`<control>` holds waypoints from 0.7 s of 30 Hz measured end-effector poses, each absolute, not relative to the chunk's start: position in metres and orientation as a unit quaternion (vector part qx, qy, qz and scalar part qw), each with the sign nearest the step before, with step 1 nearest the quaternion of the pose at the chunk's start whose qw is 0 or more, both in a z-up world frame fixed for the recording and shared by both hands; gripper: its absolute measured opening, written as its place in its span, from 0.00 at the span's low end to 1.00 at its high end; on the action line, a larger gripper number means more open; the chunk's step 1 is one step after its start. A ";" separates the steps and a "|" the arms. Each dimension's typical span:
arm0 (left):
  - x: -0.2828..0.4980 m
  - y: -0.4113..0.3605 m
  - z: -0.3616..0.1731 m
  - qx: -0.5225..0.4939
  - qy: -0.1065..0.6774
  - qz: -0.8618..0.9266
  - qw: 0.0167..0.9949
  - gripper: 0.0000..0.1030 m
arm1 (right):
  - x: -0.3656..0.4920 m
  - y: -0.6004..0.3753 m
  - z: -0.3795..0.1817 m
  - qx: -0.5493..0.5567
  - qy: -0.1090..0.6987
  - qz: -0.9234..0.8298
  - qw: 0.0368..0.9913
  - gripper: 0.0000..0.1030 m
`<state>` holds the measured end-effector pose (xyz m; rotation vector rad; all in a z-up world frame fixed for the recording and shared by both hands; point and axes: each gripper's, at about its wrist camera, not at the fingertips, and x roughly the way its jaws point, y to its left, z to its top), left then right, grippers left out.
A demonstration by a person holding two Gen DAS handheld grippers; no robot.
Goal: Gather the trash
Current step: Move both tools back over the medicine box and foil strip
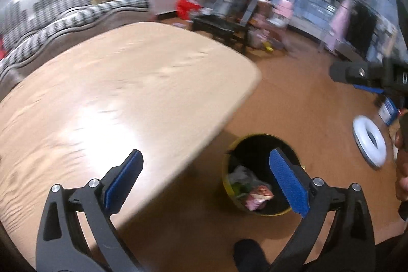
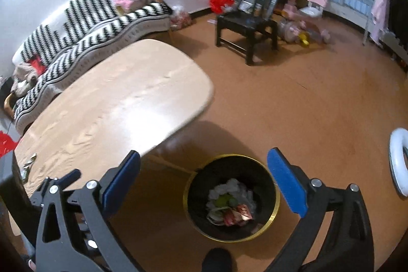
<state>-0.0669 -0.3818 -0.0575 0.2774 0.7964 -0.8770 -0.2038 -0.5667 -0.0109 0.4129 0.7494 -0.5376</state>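
A round black bin with a yellow rim [image 2: 274, 198] stands on the floor beside the wooden table; it also shows in the left wrist view [image 1: 225, 170]. Crumpled white paper, something green and red wrappers [image 2: 233, 208] lie inside it, seen too in the left wrist view [image 1: 251, 189]. My right gripper [image 2: 204, 182] is open and empty, held above the bin. My left gripper [image 1: 205, 181] is open and empty, above the table's edge and the bin. A small scrap [image 2: 30, 162] lies on the table's near left part. The right gripper's body [image 1: 367, 75] shows at the right edge of the left wrist view.
The light wooden table [image 2: 114, 98] fills the left. A striped sofa [image 2: 89, 24] stands behind it. A black chair [image 2: 246, 22], pink toys [image 2: 306, 17] and a red bag [image 2: 220, 0] are at the far side. A white ring [image 2: 397, 162] lies on the floor at right.
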 end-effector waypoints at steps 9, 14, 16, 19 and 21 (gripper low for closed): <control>0.002 -0.226 -0.022 0.083 0.375 -0.277 0.881 0.94 | -0.109 -0.470 -0.003 0.163 0.364 -0.164 0.902 0.93; 0.034 -0.134 -0.010 0.053 0.370 -0.193 0.907 0.94 | -0.049 -0.394 -0.010 0.127 0.376 -0.104 0.912 0.93; 0.043 -0.096 -0.010 0.045 0.371 -0.164 0.913 0.94 | -0.028 -0.365 -0.012 0.114 0.380 -0.081 0.914 0.93; 0.054 -0.053 -0.013 0.041 0.373 -0.128 0.918 0.94 | -0.002 -0.322 -0.013 0.093 0.383 -0.040 0.918 0.93; 0.062 -0.026 -0.017 0.037 0.377 -0.108 0.919 0.94 | 0.014 -0.295 -0.014 0.073 0.383 -0.017 0.921 0.93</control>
